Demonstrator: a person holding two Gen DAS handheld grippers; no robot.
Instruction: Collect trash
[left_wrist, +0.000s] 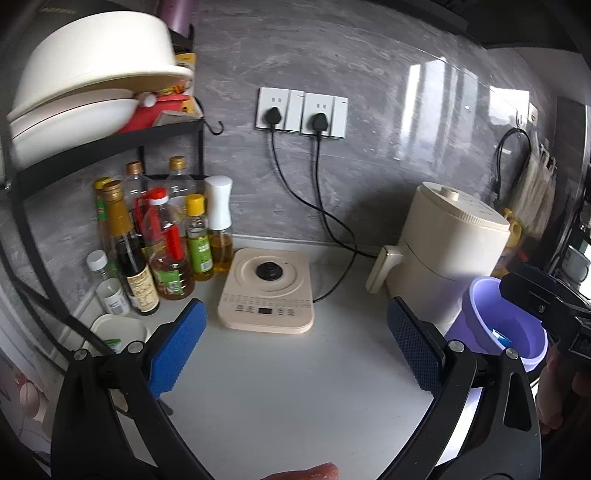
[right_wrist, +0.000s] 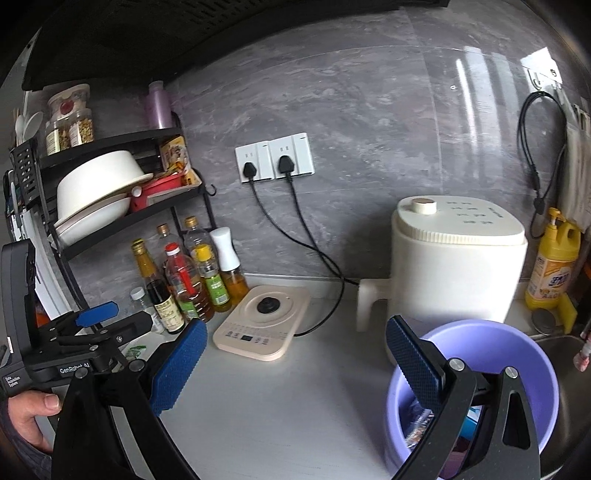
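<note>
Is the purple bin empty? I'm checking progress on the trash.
No, the purple bin already holds wrappers at its bottom, seen from the right wrist.

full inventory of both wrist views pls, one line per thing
bin: 1, purple, counter's right, trash inside
trash: a few wrappers, count unclear, in the bin
kettle base: 1, beige, mid-counter, plugged in
air fryer: 1, cream, behind the bin
wall sockets: 2, white, a black plug in each
condiment bottles: about nine, mixed colours, under the rack
rack: 1, black, left wall
bowls: 2, cream, stacked on the rack
detergent bottle: 1, yellow, far right
sink: 1, steel, right of the bin
left gripper: open, empty, above the counter
right gripper: open, one finger over the bin
</note>
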